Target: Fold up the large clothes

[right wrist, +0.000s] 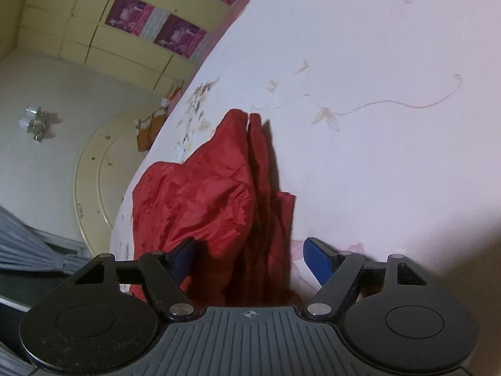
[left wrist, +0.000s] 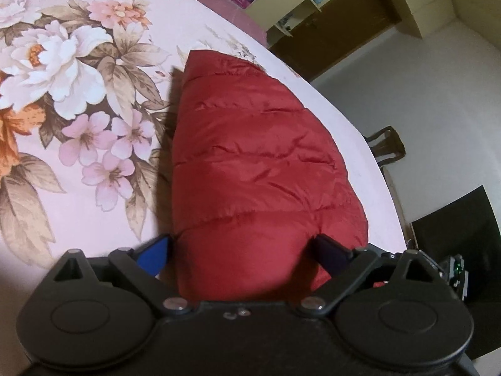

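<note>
- The red puffer jacket (left wrist: pixel 263 163) lies on the floral bedsheet (left wrist: pixel 94 188) near the bed's edge, its long axis running straight away from both claws.
- Left claw (left wrist: pixel 244 247): fingers spread wide, straddling the jacket's near end, not pinching it.
- Right claw (right wrist: pixel 247 253): likewise spread, with bunched red fabric between its fingers.
- Both seem equally near.

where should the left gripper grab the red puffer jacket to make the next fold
Probably the near end of the red puffer jacket, the padded bulge already sitting between the open left gripper fingers. Come in low from the near side along the floral bedsheet, closing across one quilted band; the seams give a natural ridge. The far end tapers to a point, too distant to reach.
</note>
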